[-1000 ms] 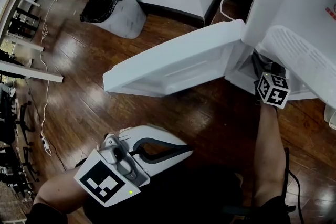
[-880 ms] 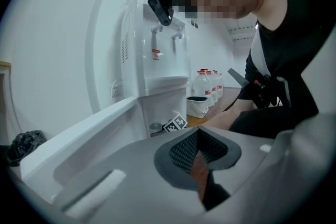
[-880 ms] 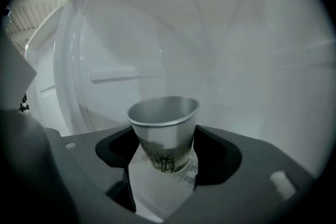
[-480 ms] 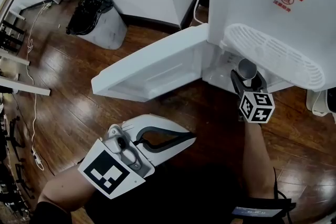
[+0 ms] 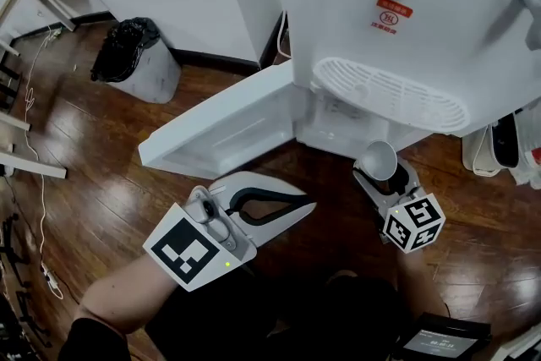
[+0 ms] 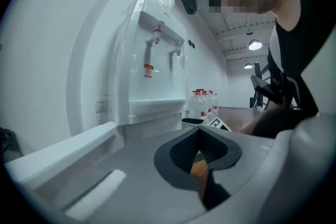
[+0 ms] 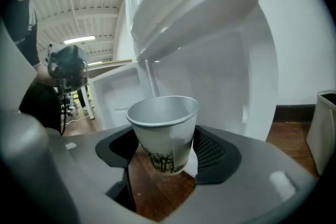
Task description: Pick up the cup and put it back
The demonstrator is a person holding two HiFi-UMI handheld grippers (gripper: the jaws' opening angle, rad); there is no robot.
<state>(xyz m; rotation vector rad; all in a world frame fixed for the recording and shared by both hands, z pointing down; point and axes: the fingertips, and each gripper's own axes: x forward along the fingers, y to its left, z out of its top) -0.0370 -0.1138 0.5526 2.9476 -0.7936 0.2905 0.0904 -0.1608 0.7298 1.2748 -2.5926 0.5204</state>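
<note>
A white paper cup (image 7: 164,131) with a dark tree print stands upright between the pads of my right gripper (image 7: 165,152), which is shut on its lower half. In the head view the cup (image 5: 379,158) and right gripper (image 5: 385,177) hang in front of the open lower cabinet (image 5: 338,127) of the white water dispenser (image 5: 380,21), below its drip grille (image 5: 389,93). My left gripper (image 5: 304,205) is at lower left, tips together, nothing in it. The left gripper view shows its pads (image 6: 184,152) closed, facing the dispenser (image 6: 152,81).
The cabinet door (image 5: 224,127) is swung open to the left over the wood floor. A bin with a black bag (image 5: 135,59) stands by the wall at left. Water bottles (image 6: 205,105) stand beyond the dispenser. A white bin (image 7: 323,128) sits at right.
My right gripper has come out of the lower cabinet with the cup and risen toward me. The left gripper has lifted slightly. The head view has tilted up the dispenser.
</note>
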